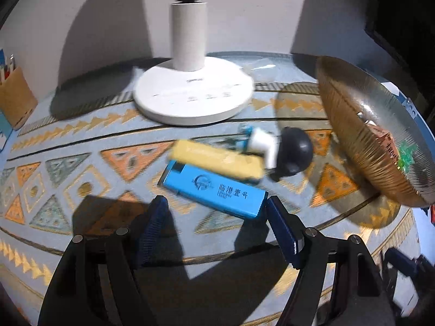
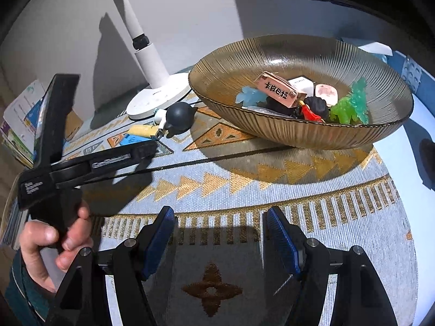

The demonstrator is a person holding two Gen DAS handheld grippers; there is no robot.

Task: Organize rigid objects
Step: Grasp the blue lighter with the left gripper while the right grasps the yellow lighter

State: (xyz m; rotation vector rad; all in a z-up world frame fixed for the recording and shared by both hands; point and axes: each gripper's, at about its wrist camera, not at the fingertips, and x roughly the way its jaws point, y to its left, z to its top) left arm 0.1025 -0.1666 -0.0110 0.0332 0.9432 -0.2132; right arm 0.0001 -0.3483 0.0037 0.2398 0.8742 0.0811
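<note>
A blue flat box (image 1: 214, 188) with white print lies on the patterned cloth, its near corner just ahead of my open left gripper (image 1: 214, 209). A yellow bar (image 1: 217, 160) lies behind it, then a white-and-blue piece (image 1: 261, 141) and a black round figure (image 1: 295, 153). The same pile shows in the right wrist view, with the black figure (image 2: 179, 119) and yellow bar (image 2: 141, 130). A ribbed amber glass bowl (image 2: 299, 135) holds several small items. My right gripper (image 2: 220, 225) is open and empty over the cloth, well short of the bowl.
A white lamp base (image 1: 193, 97) and its post stand behind the pile. The bowl's outer wall (image 1: 350, 141) rises at the right. A wooden pen holder (image 1: 16, 100) stands at the far left. The left hand-held gripper (image 2: 81, 165) crosses the right view. Books (image 2: 21, 125) are stacked at the left.
</note>
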